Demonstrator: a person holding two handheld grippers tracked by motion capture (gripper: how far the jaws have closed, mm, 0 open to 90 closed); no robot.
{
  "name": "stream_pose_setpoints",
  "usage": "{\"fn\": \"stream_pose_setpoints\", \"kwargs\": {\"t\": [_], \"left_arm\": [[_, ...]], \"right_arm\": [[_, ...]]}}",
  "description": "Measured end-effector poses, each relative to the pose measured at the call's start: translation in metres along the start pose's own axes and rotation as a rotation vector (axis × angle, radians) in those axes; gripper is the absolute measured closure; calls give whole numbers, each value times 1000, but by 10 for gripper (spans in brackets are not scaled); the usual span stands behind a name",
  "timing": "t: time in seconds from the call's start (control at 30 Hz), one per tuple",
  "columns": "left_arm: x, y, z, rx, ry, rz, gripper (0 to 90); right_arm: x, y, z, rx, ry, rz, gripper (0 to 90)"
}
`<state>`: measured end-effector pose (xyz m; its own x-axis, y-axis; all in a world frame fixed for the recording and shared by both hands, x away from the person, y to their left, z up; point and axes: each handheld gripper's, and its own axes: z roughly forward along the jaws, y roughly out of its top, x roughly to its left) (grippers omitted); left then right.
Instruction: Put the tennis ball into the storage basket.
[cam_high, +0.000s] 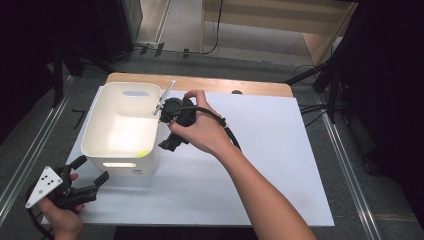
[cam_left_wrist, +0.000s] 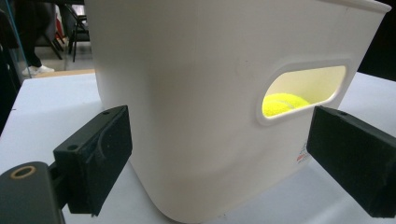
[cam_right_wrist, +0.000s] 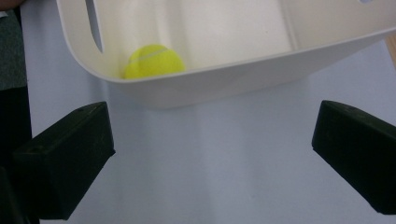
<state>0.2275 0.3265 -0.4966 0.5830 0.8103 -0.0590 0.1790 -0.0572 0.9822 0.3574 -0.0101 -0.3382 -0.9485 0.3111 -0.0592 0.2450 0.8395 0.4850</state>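
Yellow felt tennis ball (cam_right_wrist: 154, 60) in near corner of white rectangular plastic bin (cam_high: 100, 117) on white counter (cam_high: 280, 165); right claw (cam_high: 172, 127) beside rim, left claw (cam_high: 87, 175) at handle slot, both agape, empty; advised: brace bin, withdraw clear of rim

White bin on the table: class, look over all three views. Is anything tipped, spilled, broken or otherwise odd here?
Nothing stands out. The white bin sits upright and flat on the white table cover, with no visible cracks. The tennis ball rests inside it in a bottom corner. Both the left gripper and the right gripper are open beside the bin, holding nothing.
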Motion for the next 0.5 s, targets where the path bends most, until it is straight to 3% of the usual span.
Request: {"fn": "stream_pose_setpoints", "kwargs": {"t": [0.5], "left_arm": [[0, 0, 0, 2, 0, 1, 73]], "right_arm": [[-2, -44, -12, -38, -20, 71, 0]]}}
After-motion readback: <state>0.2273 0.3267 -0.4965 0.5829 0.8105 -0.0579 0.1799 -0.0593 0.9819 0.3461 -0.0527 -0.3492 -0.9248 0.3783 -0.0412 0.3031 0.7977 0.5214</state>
